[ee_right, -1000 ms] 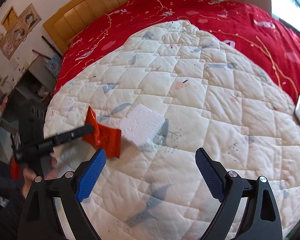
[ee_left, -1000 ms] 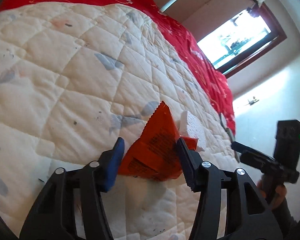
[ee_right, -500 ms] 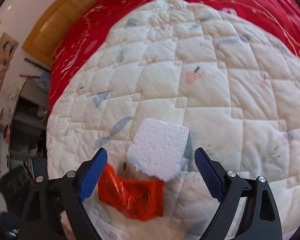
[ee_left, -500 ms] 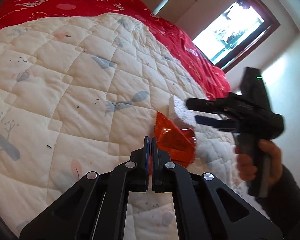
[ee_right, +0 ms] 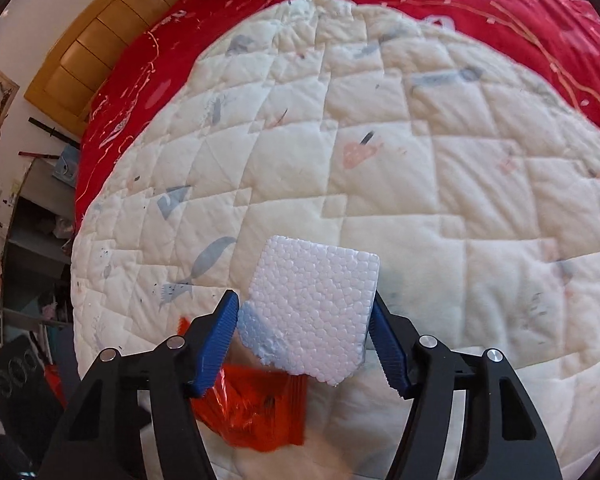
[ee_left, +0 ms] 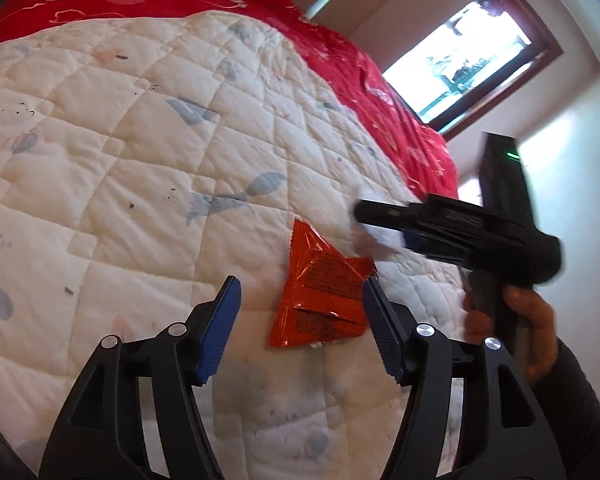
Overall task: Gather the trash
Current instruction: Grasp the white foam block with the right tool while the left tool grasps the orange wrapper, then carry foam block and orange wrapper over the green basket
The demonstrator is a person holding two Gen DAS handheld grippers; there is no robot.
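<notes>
An orange snack wrapper [ee_left: 324, 292] lies crumpled on the white quilt [ee_left: 140, 160]. My left gripper [ee_left: 300, 284] hangs just over the wrapper's near end, its jaws opening. The right pad sits by the wrapper's corner and the left pad is well clear of it. A white foam block [ee_right: 312, 312] fills the gap of my right gripper [ee_right: 304, 298], whose jaws are closing with both blue pads against the block's sides. The wrapper [ee_right: 256, 412] shows blurred under that gripper. In the left wrist view, the right gripper [ee_left: 376, 228] reaches in from the right, and the foam there is blurred.
A red bedspread [ee_right: 500, 12] covers the bed beyond the quilt, with a wooden headboard [ee_right: 100, 48] behind. A shelf unit [ee_right: 32, 240] stands past the bed's left edge. A window [ee_left: 460, 68] is on the far wall. A person's hand [ee_left: 528, 320] holds the right gripper's handle.
The left gripper, shut at the wrapper half a second ago, has opened, and the wrapper lies flat on the quilt. The right gripper dropped over the foam block and narrowed onto it.
</notes>
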